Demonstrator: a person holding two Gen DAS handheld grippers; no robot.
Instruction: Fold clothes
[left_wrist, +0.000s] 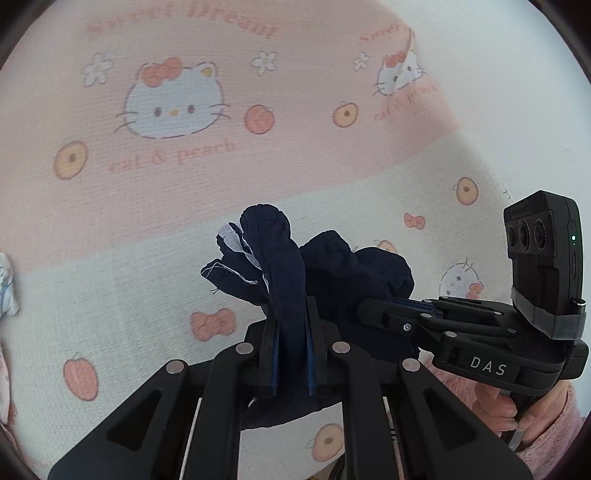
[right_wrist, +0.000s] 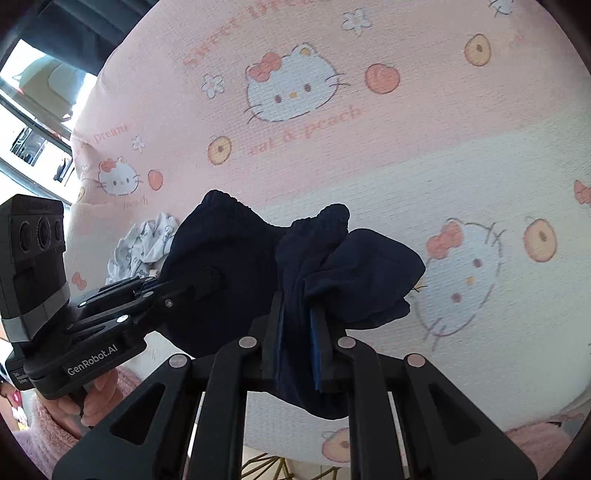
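A dark navy garment (left_wrist: 343, 273) is held bunched between both grippers above a pink and white cat-print sheet (left_wrist: 147, 184). My left gripper (left_wrist: 290, 314) is shut on one edge of it, with a white label showing at the top. My right gripper (right_wrist: 297, 314) is shut on another edge of the navy garment (right_wrist: 229, 266). The right gripper shows in the left wrist view (left_wrist: 373, 306), clamped on the cloth from the right. The left gripper shows in the right wrist view (right_wrist: 207, 280), clamped from the left. The two grippers are close together.
A crumpled white printed garment (right_wrist: 144, 247) lies on the sheet (right_wrist: 406, 166) to the left; its edge shows in the left wrist view (left_wrist: 7, 284). A window and furniture (right_wrist: 33, 110) lie beyond the sheet's left edge. A person's hands in pink sleeves hold both tools.
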